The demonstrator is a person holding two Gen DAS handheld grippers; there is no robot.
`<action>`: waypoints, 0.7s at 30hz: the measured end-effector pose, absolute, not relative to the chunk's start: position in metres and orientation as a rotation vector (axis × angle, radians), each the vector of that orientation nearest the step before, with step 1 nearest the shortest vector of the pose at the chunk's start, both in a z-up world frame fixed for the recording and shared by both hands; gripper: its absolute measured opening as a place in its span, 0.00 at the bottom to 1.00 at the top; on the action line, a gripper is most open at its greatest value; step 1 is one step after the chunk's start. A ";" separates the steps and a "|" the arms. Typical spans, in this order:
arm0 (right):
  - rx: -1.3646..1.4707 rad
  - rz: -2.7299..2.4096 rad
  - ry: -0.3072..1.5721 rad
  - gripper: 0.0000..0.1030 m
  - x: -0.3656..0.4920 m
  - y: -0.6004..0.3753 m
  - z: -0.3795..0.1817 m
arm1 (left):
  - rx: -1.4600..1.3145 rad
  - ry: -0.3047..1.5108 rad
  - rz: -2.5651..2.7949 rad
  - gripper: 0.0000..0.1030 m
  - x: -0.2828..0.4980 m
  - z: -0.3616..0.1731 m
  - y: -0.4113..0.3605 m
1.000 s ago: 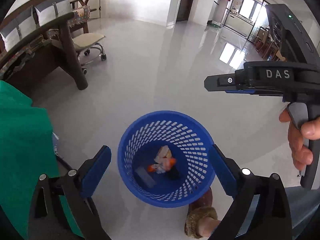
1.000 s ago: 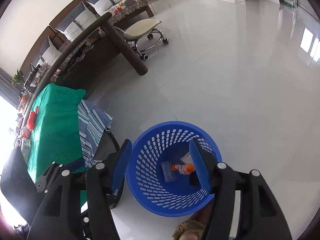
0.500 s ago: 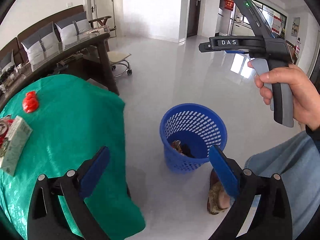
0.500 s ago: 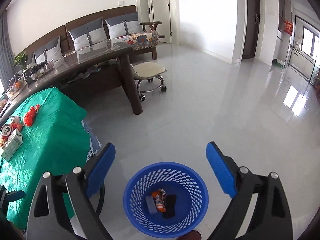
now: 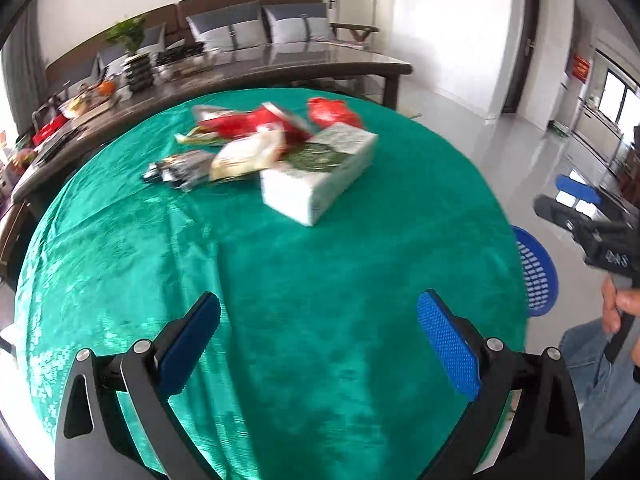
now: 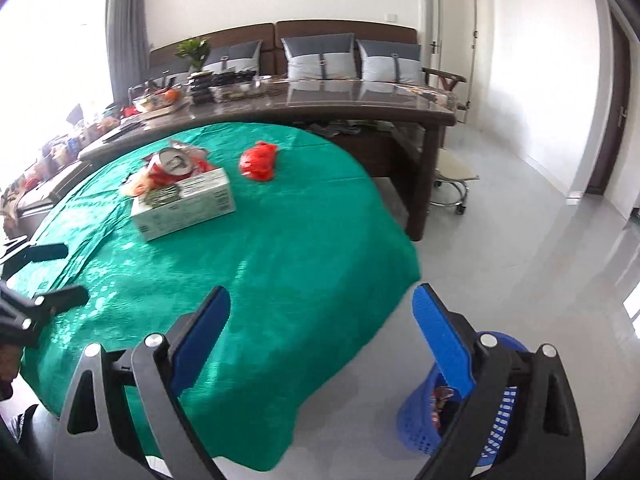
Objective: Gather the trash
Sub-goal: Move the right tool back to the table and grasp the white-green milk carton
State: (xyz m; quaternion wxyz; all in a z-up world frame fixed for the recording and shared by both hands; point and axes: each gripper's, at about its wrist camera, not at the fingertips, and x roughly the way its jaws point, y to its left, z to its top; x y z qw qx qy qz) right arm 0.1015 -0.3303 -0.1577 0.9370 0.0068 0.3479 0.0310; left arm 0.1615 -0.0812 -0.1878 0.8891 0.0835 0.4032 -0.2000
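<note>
Trash (image 5: 256,136) lay piled beside a tissue box (image 5: 320,176) on the green tablecloth (image 5: 320,280); left gripper (image 5: 320,344) and right gripper (image 6: 320,344) both had fingers apart, holding nothing.

The green patterned cloth (image 5: 320,300) covering the table is soft-looking, with a slight sheen. On it, the white-and-green pack (image 5: 320,178) looks like paper in film wrap; the crumpled red bag (image 6: 259,161) beside the pack is glossy plastic. The blue perforated basket (image 6: 496,420) beside the cloth is plastic. The dark table top (image 6: 320,100) behind is polished and reflective. The pale floor (image 6: 520,240) is glossy.
</note>
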 end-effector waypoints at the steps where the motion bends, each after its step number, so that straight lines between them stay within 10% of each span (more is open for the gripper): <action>1: 0.010 0.091 0.731 0.88 0.106 -0.316 -0.161 | 0.158 0.850 -0.387 0.95 0.172 -0.188 -0.063; 21: -0.010 0.016 0.939 0.88 0.229 -0.176 -0.192 | 0.084 0.963 -0.195 0.95 0.257 -0.221 0.037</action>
